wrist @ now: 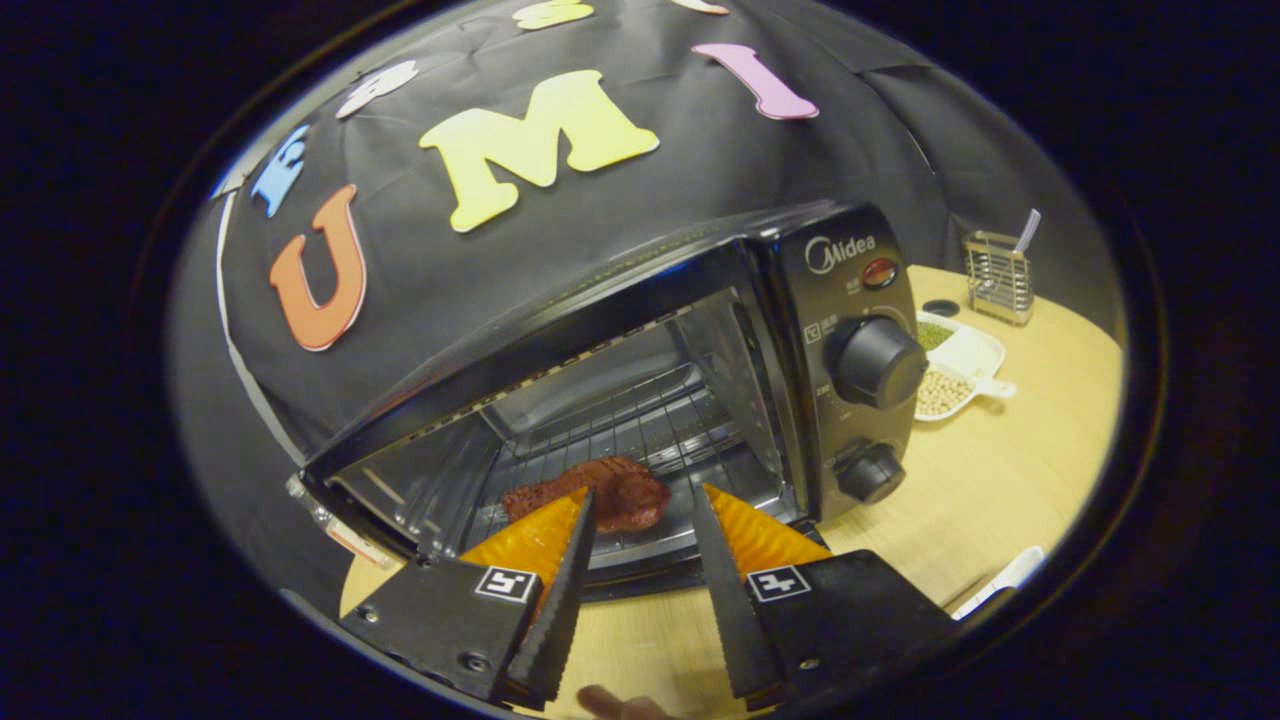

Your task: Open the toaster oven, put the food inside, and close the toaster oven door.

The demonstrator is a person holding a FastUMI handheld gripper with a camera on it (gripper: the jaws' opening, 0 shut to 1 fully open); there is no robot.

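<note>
The black toaster oven stands open on the wooden table, its cavity and wire rack exposed. A reddish-brown piece of meat lies on the rack near the front of the cavity. My gripper is open, its two fingers spread just in front of the oven mouth. The meat sits just ahead of the fingertips, between their lines, and neither finger presses on it. The door itself is hidden below the fingers. Two black knobs sit on the oven's right panel.
To the right of the oven, a white divided dish holds beans and green grains. Behind it stands a wire holder with a utensil. A white object lies at the table's near right edge. A fingertip shows below the fingers.
</note>
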